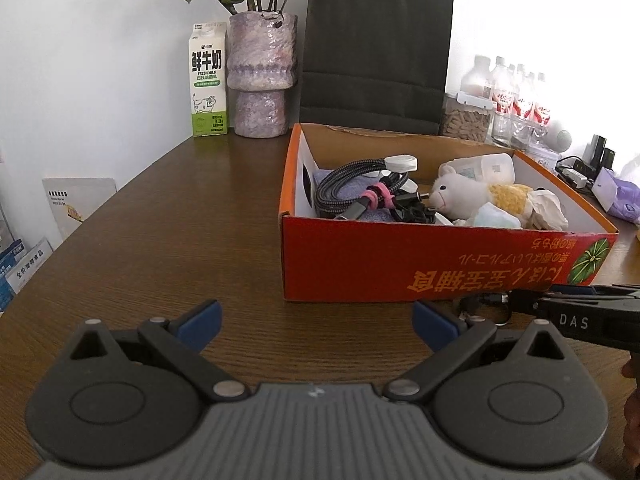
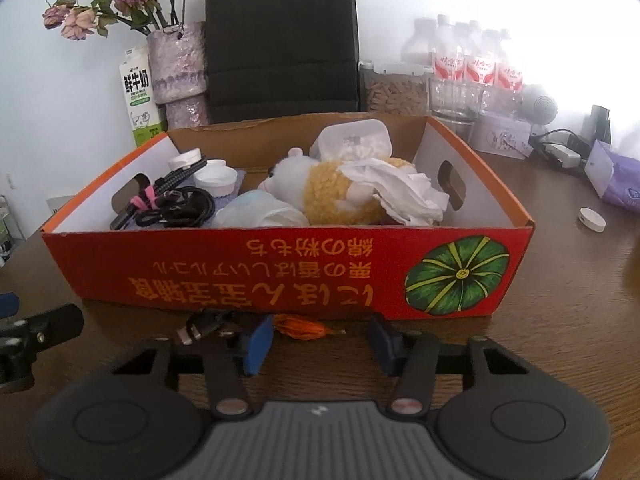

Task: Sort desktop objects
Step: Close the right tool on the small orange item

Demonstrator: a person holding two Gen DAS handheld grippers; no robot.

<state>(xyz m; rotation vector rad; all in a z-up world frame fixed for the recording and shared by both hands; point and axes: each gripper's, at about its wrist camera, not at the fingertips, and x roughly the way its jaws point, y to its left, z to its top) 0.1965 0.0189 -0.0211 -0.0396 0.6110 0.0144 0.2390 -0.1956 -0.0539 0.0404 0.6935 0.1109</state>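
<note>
Orange box [image 2: 280, 264] bears Japanese print; left claw [image 1: 316, 326] spread, right claw [image 2: 320, 344] half-closed, empty

Your left gripper [image 1: 316, 326] sits low over the bare wooden surface [image 1: 180, 248], its blue pads wide apart with nothing between them. To the right stands the orange box [image 1: 400, 264], holding coiled cables [image 1: 356, 192], a plush toy [image 1: 472, 196] and crumpled tissue [image 1: 546, 208]. Your right gripper [image 1: 576, 306] reaches in from the right edge, near the box's front wall. At the far side stand a milk carton [image 1: 208, 80], a vase [image 1: 262, 76] and a black paper bag [image 1: 376, 48].
</note>
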